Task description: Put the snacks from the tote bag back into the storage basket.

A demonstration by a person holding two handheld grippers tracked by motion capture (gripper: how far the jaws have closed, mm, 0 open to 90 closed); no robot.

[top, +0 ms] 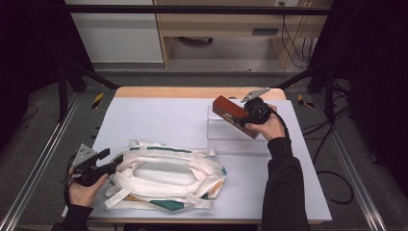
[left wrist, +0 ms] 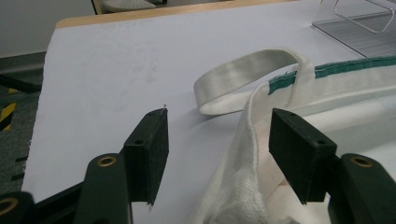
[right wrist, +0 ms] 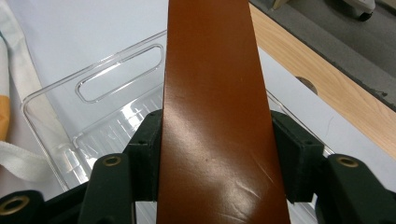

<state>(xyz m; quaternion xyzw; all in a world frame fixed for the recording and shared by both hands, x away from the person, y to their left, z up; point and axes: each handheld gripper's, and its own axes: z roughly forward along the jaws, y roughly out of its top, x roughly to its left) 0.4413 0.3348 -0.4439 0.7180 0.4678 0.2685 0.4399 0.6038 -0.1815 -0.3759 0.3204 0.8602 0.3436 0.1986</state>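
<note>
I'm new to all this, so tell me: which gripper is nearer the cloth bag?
Left. The left gripper is open with the cloth bag's edge between its jaws. The right gripper is across the table over the clear tray, shut on a brown box.

My brown box [top: 232, 111] is long, smooth and shiny. It is up in the air, tilted, over the clear tray [top: 216, 131] at the far right of the table, with my tongs squeezing its two sides. My white cloth bag [top: 168, 175] lies flat near me on the left. It has green trim, and its mouth is open. One strap loop [left wrist: 243, 77] curls on the table.
</note>
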